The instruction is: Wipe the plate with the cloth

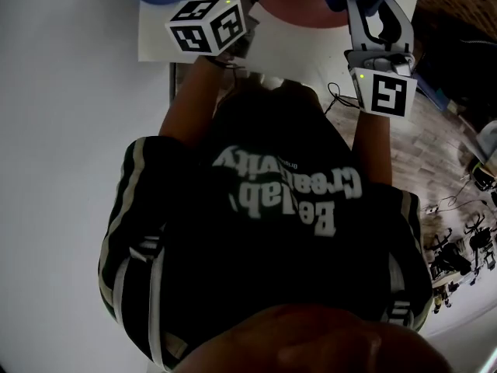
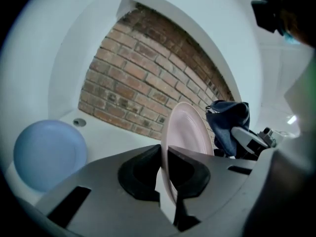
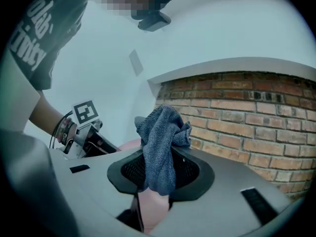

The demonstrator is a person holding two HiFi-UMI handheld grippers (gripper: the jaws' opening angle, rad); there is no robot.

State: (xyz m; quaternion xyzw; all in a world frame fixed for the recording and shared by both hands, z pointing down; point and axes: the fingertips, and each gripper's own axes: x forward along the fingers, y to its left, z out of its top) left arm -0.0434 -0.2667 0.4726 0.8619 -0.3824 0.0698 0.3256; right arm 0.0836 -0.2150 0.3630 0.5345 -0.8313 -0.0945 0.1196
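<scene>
My left gripper (image 2: 165,168) clenched on plate (image 2: 190,132) rim, plate upright on edge. My right gripper (image 3: 159,169) grasping bunched cloth (image 3: 163,142). In left gripper view, cloth sits at plate's 2 o'clock, close (contact unclear), facing its broad side.

black T-shirt (image 1: 279,200), print "Be lab Creativity"

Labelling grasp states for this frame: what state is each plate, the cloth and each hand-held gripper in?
pale pink round plate: held up on edge, clamped at its rim
dark blue knitted cloth: bunched, gripped
light blue round plate: resting on the white surface, not gripped
left hand-held gripper: shut on the pink plate's rim
right hand-held gripper: shut on the cloth
</scene>
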